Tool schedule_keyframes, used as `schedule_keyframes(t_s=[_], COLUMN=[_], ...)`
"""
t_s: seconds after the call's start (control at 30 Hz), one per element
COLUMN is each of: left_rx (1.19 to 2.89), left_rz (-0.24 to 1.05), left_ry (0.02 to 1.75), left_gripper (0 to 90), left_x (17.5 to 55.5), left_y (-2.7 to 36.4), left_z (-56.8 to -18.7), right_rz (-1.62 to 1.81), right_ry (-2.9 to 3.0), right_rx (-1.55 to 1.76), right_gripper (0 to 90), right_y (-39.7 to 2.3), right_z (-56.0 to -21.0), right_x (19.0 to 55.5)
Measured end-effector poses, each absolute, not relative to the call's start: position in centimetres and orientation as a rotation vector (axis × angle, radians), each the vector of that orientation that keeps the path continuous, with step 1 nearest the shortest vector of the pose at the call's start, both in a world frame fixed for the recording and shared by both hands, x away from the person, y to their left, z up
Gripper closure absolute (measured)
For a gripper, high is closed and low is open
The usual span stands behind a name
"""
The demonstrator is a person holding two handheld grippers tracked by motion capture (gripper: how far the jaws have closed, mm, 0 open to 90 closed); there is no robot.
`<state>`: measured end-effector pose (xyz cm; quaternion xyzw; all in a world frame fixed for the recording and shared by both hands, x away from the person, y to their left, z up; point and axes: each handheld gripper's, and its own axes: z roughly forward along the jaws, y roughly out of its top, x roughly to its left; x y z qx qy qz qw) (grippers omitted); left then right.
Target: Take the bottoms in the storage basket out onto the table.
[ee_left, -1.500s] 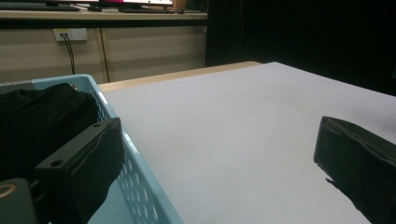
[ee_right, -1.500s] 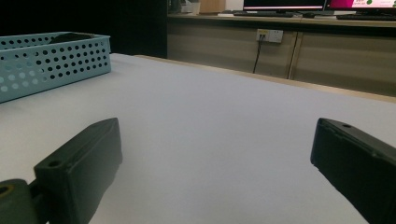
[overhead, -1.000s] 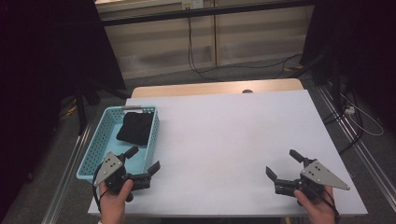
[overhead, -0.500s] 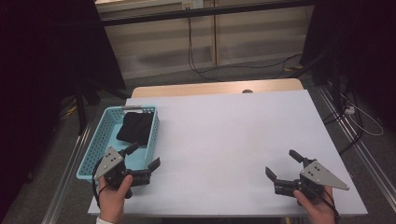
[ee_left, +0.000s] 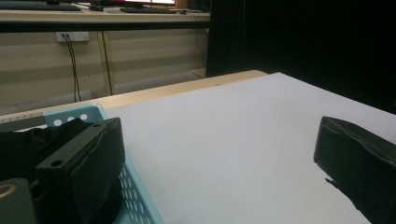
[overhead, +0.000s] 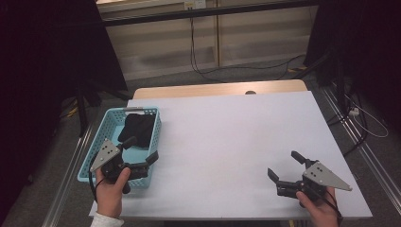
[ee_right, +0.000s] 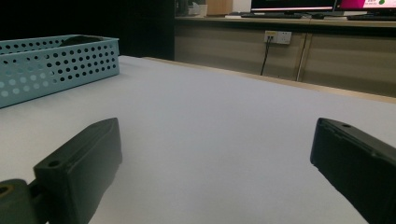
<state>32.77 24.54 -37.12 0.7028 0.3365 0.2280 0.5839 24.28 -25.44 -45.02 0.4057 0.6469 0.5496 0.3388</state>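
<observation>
Left gripper (overhead: pixel 141 152) is held level in the left hand (overhead: pixel 111 187), jaws spread wide; right gripper (overhead: pixel 285 165) likewise, gripped by the right hand (overhead: pixel 318 204).

A basket (overhead: pixel 108 137) is being kept at the left edge of the table (overhead: pixel 236 142), its near end close to the front edge. A folded cloth (overhead: pixel 138 128) is being held inside the basket, toward its far end. The left gripper (overhead: pixel 142 153) is being held over the basket's near end, one jaw above the basket, the other over its right wall. The right gripper (overhead: pixel 286 166) is being held well apart, over the table's near right corner. Cables (overhead: pixel 203 52) are being left on the floor behind the table.
</observation>
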Motion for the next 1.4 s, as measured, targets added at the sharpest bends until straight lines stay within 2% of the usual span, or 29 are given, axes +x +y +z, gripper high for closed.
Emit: schedule_keyframes(t_s=[0.77,1.4], left_rx=[1.65,1.668], left_rz=[0.522,0.548], left_ry=[0.815,0.888], left_gripper=[2.1,2.1], left_x=[35.8,39.9], left_y=[24.6,26.1], left_z=[-36.2,-35.2], right_rz=[1.41,1.398], right_ry=[1.687,1.712], right_rx=[1.075,1.063], right_gripper=[1.4,1.7], right_y=[-26.0,-25.9], right_z=[-45.2,-45.2], right_x=[23.8,23.6])
